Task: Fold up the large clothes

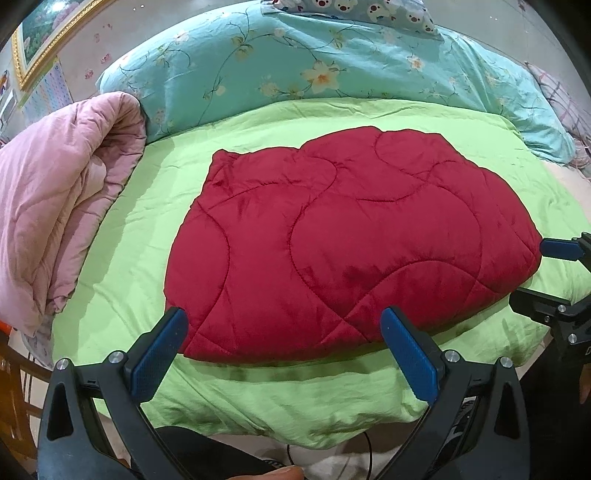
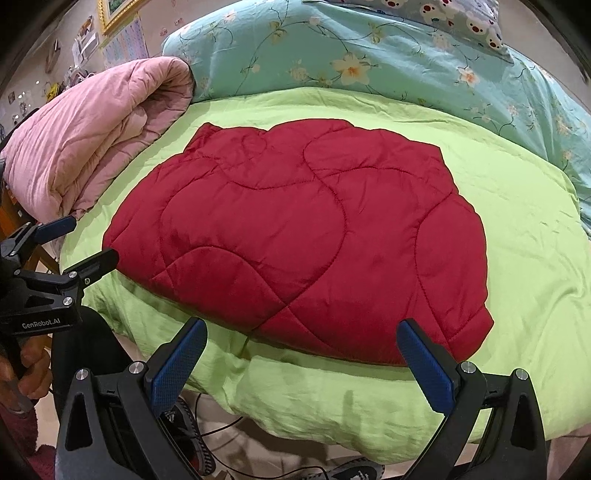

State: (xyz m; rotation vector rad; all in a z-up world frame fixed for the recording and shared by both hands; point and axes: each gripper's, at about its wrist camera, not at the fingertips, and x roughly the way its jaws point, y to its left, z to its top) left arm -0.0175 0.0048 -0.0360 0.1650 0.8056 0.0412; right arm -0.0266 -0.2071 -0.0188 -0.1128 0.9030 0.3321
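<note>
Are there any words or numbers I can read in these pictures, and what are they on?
"GenRobot.AI": white letters on the black body of the left claw, seen from the right wrist view.
Wall chart beside the gold picture frame: rows of print, too small to read.
Nothing else shows readable text.

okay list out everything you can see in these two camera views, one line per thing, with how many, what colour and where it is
Quilted red garment: one, red, lying flat in the middle of the bed.
Lime green bed cover: one, light green, spread under the garment.
Rolled pink quilt: one, pink, on the bed's left side.
Turquoise floral duvet: one, turquoise with pale flowers, bunched along the far side.
Bear-print pillow: one, grey-blue, on top of the duvet.
Gold-framed picture: one, on the wall at far left.
Black cable: one, on the floor below the bed edge.
Left gripper: one, black with blue pads, open at the garment's near edge.
Right gripper: one, the same colours, open beside it.
</note>
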